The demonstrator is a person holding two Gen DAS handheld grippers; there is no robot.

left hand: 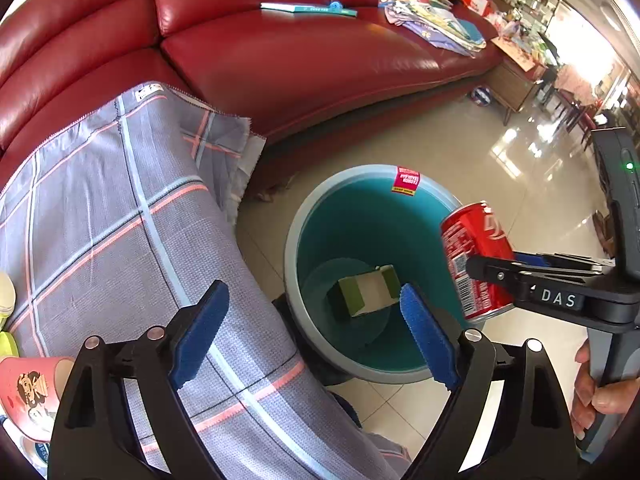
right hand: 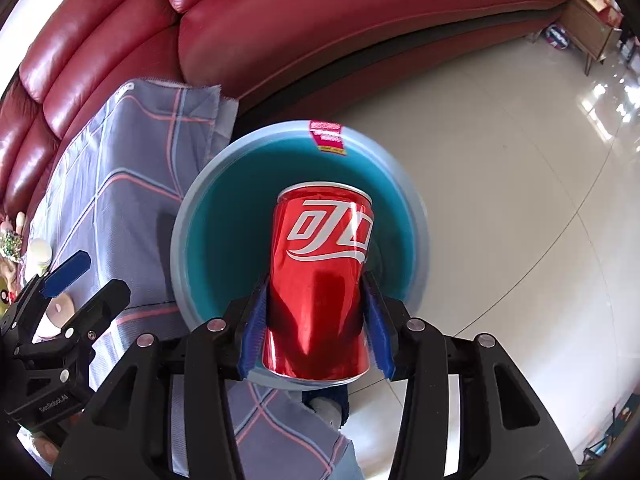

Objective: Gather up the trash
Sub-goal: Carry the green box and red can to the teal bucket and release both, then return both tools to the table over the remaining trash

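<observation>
Right gripper (right hand: 316, 320): jaws clamped on a red soda can (right hand: 320, 280), one blue pad on each side of its lower body; from the left wrist view the same can (left hand: 476, 256) hangs tilted over the right-hand rim of the bin.
Left gripper (left hand: 312, 332): jaws spread wide with nothing between the blue pads, hanging over the near edge of the bin and the cloth; in the right wrist view it sits off to the left (right hand: 80, 284), apart from the can.
Trash bin (left hand: 296, 248): round, teal inside with a pale grey-blue rim, standing on the tiled floor (left hand: 460, 152) just beside the cloth-covered table; a pink sticker (left hand: 407, 180) is stuck at its far rim.
Inside the bin: a small green and white carton (left hand: 366, 290) lies on the bottom.
Plaid cloth (left hand: 120, 220): grey with pink and light blue lines, draped over the table to the left.
Sofa (left hand: 280, 52): red leather, behind the bin, with a teal book (left hand: 308, 9) and a heap of papers (left hand: 432, 12) on the seat.
</observation>
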